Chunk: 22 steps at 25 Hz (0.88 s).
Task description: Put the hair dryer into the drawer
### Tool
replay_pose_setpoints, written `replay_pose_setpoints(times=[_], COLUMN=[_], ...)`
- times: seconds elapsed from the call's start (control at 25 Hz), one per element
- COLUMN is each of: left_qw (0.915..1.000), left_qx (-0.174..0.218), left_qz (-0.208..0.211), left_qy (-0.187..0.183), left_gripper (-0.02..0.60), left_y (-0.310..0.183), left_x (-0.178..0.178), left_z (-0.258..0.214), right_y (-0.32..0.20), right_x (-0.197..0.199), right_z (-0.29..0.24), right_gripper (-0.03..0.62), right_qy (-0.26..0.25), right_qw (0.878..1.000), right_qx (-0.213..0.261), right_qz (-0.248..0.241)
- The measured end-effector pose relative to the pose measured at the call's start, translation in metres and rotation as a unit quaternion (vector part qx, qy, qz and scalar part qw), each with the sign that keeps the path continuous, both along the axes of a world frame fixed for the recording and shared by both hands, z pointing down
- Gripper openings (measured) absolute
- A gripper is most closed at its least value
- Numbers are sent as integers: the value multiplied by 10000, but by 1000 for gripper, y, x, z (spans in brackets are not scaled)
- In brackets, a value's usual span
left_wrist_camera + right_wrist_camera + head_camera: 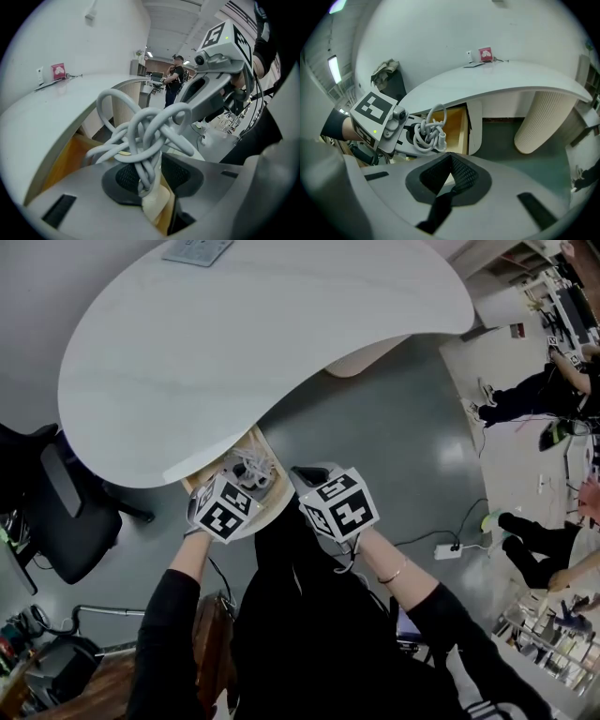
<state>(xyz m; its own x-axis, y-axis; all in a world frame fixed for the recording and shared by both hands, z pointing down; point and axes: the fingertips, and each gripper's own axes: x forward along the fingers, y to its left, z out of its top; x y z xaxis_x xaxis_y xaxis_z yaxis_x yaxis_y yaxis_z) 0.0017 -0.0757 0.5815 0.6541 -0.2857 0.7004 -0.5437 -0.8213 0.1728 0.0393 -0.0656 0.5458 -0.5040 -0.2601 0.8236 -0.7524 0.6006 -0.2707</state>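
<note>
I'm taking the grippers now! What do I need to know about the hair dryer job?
Left gripper: shut on the bundled cord, over the open drawer.
Right gripper: jaws together, seemingly empty, beside the left one.
Hair dryer: only a cream part under the cord shows, maybe its handle.
Done: drawer open, cord at the drawer.
Left to do: lower it all in, let go, likely close the drawer.

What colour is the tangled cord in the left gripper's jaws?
Light grey cord; clearest in the left gripper view.
</note>
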Motion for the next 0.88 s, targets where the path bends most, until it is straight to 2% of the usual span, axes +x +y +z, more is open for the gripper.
replay_pose_setpoints(times=[0.6, 0.88], left_qw=[9998, 9994], left_qx=[-158, -342], left_qz=[92, -71], left_qy=[26, 56], left_gripper=[140, 138], left_y=[-10, -22], left_x=[9, 8], left_z=[6, 13], right_y=[-4, -9], right_x=[2, 4], right_z=[4, 6], right_gripper=[3, 3], right_qy=[48, 111], right_qw=[10000, 9999], right_qx=[-24, -37], right_qz=[-13, 7])
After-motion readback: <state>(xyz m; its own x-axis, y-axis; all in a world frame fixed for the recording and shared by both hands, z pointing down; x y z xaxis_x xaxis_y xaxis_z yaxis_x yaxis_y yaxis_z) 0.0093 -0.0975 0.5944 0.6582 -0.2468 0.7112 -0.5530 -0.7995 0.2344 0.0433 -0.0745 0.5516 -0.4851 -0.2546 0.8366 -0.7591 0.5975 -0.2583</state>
